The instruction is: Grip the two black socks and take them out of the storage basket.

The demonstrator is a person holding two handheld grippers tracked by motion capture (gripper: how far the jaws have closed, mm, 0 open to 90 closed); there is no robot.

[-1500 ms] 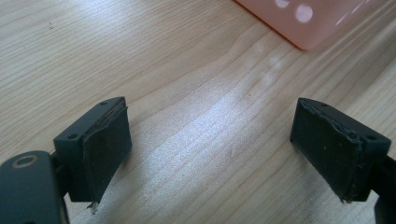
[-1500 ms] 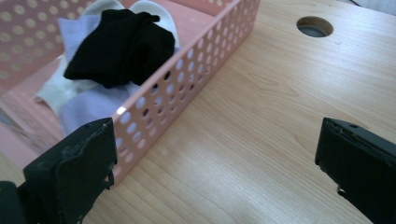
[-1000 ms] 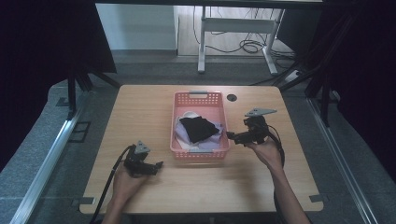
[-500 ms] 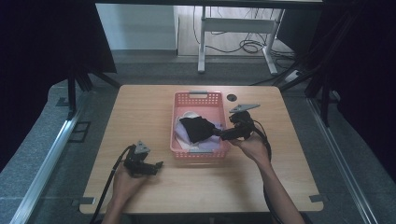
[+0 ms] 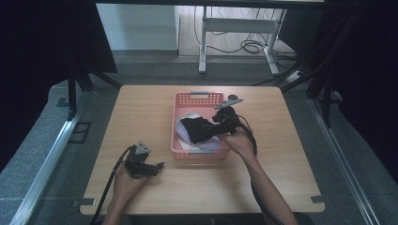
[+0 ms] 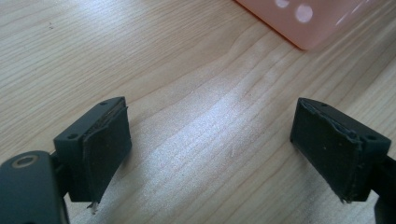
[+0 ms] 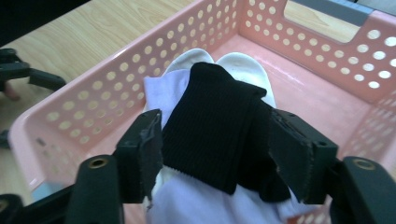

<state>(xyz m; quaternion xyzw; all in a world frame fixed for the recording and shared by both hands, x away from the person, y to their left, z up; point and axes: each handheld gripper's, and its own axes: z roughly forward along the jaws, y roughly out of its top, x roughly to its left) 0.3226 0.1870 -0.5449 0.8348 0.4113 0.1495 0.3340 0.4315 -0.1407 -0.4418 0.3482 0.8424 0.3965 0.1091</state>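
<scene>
A wooden table (image 5: 141,112) stands before a white desk frame (image 5: 237,28) with cables (image 5: 253,46).

Black sock (image 7: 219,135) covers much of the white clothes (image 7: 201,200) beneath; pink basket (image 7: 70,116) corner cut off by frame edge.

I see a ribbed, matt black knit cloth (image 7: 219,130) lying on smooth white fabric (image 7: 196,205) inside a glossy pink plastic basket (image 7: 322,51) pierced with round holes. The table (image 6: 187,65) is pale wood with visible grain and a soft sheen.
</scene>
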